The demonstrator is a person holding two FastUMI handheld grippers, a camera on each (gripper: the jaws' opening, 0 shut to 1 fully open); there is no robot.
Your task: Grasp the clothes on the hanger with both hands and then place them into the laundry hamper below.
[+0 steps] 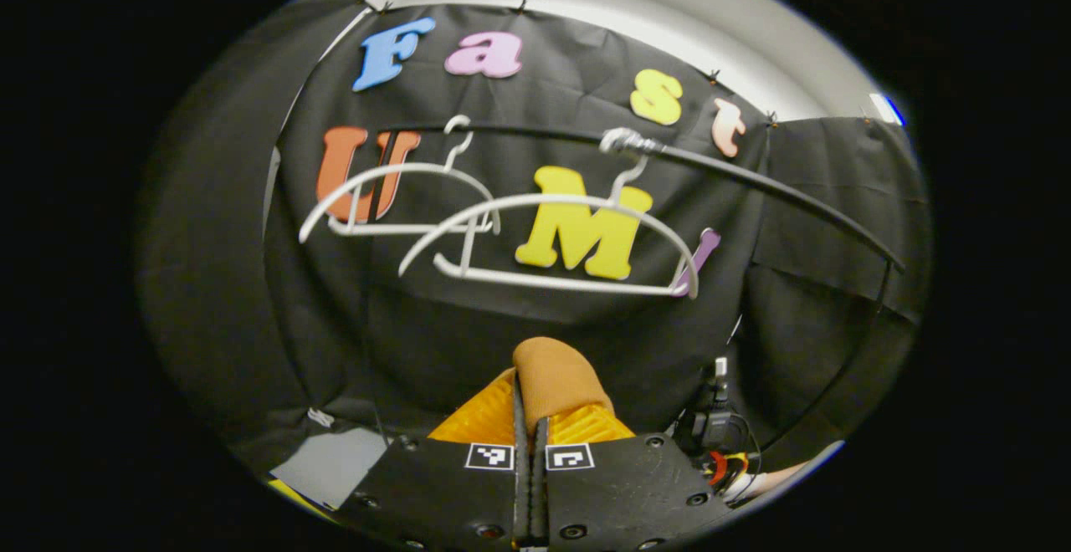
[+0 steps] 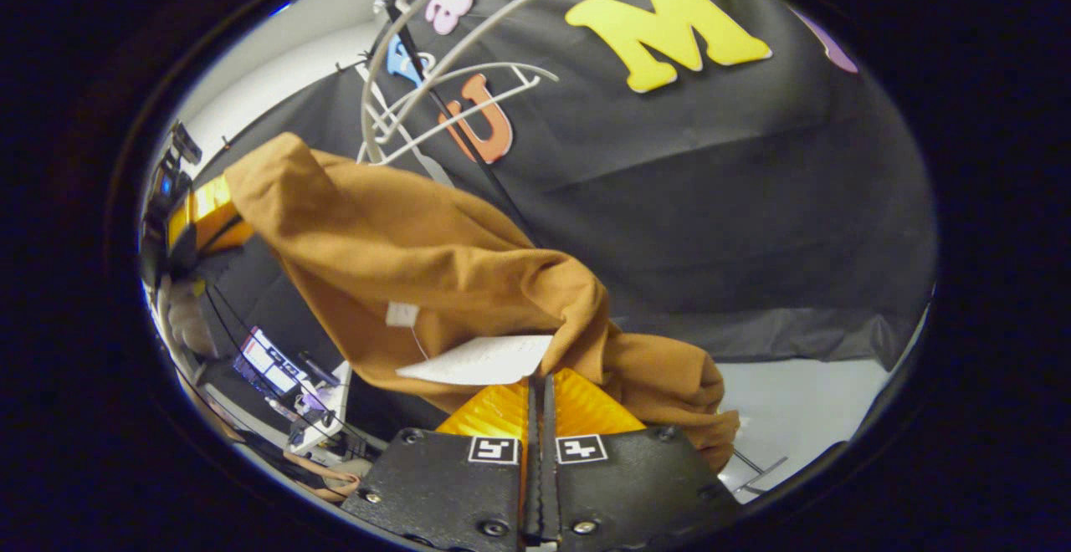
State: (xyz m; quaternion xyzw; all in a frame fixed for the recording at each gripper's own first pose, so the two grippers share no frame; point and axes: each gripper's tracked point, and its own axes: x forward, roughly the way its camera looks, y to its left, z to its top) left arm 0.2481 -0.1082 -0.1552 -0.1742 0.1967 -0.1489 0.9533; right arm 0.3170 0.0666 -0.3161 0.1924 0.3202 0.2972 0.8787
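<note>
A brown garment (image 2: 418, 259) hangs stretched between both grippers, off the hangers. In the right gripper view my right gripper (image 2: 540, 393) is shut on one end of the garment, with a white label (image 2: 481, 360) just above its orange fingers. The other end rises to the far left, where the left gripper (image 2: 205, 213) holds it. In the left gripper view my left gripper (image 1: 529, 406) is shut on a brown fold of the garment (image 1: 556, 376). Two bare white hangers (image 1: 552, 238) (image 1: 397, 196) hang on the black rail (image 1: 753, 176) above.
The black rail's post (image 1: 874, 318) drops down on the right of the left gripper view. A pale floor (image 2: 803, 401) lies below the cloth wall. Screens and cables (image 2: 276, 368) sit at the lower left of the right gripper view.
</note>
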